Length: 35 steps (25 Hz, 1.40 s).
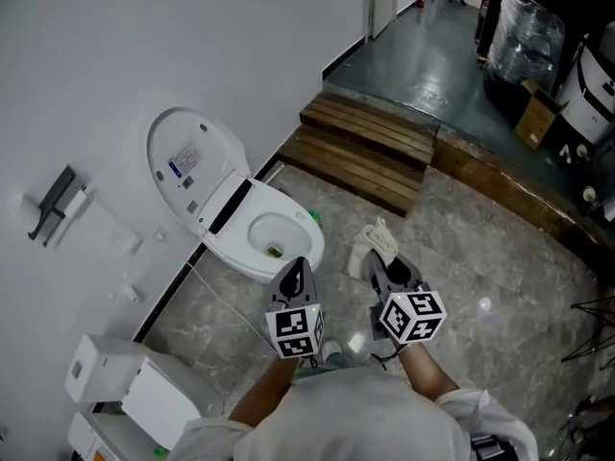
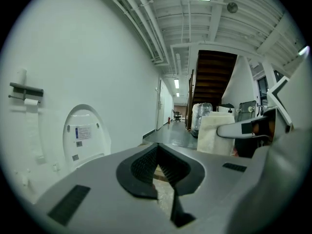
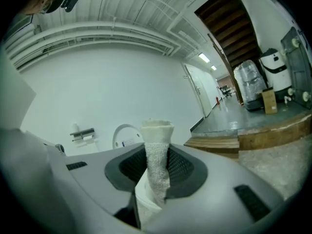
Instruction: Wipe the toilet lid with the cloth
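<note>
**Cloth in the claw, wiping not yet begun**

The right gripper (image 1: 377,269) pinched the white cloth (image 3: 157,152) between its jaws. The left gripper (image 1: 298,269) was pressed together on nothing. Both hung over the floor (image 1: 461,257), near the toilet (image 1: 274,233) but apart from it. The lid (image 1: 187,161) stood raised against the white wall (image 1: 115,46), well apart from the cloth, so the whole wipe seemed left to do. The floor was grey stone, and wooden steps (image 1: 370,147) led up to a corridor.
</note>
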Motion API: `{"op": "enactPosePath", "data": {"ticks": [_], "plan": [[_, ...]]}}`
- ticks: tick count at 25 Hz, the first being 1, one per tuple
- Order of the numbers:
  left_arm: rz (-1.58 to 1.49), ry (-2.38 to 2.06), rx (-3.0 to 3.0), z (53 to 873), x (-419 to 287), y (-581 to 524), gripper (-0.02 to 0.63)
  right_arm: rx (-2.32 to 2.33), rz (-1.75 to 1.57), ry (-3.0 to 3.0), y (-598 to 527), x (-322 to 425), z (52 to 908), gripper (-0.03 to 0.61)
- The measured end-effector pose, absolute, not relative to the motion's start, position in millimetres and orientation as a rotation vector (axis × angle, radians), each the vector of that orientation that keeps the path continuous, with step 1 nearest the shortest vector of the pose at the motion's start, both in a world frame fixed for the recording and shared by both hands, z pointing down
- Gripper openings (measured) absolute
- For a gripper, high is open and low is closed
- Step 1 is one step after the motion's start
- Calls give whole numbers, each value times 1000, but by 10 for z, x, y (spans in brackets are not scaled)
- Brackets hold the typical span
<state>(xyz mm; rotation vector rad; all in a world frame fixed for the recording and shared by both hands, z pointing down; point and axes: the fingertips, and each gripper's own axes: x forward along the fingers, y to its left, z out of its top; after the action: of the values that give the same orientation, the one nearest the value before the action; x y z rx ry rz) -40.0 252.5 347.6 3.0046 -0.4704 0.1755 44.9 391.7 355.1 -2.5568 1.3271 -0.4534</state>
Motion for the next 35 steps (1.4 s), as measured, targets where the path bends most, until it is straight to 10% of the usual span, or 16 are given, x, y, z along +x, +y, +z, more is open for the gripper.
{"op": "enactPosePath", "data": {"ticks": [35], "plan": [[112,-1358,2585,3538,243,331,12,-2125,-554,2168,872,1807,3366,97]]}}
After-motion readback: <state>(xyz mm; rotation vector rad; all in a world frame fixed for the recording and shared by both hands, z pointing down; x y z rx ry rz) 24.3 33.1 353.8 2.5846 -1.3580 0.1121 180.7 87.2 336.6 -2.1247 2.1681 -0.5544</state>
